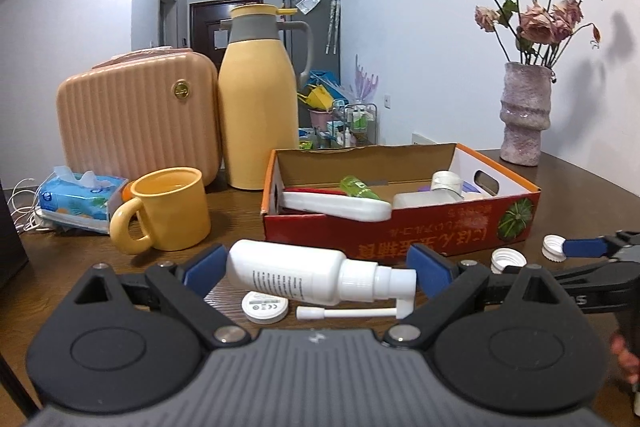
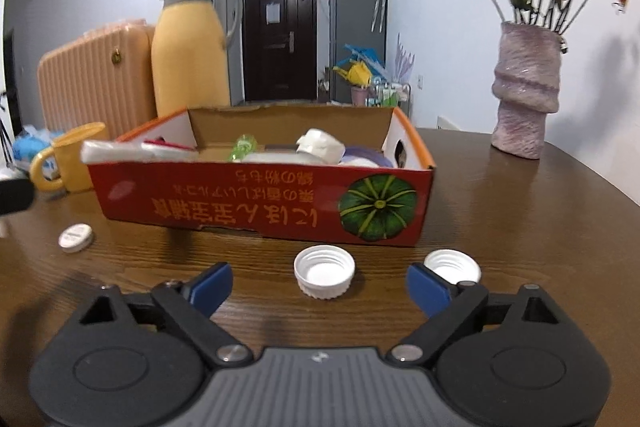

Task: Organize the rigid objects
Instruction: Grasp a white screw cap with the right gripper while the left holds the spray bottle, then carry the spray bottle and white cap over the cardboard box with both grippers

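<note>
Left wrist view: the left gripper (image 1: pixel 318 269) is closed on a white spray bottle (image 1: pixel 304 277) lying sideways — base against the left pad, nozzle end against the right — above a small white disc (image 1: pixel 265 307) on the wooden table (image 1: pixel 236 219). The right gripper (image 2: pixel 319 285) stands wide open, holding nothing; one white cap (image 2: pixel 324 271) lies between its pads untouched, another cap (image 2: pixel 452 265) just behind the right pad. Beyond both sits the red cardboard box (image 2: pixel 260 207).
</note>
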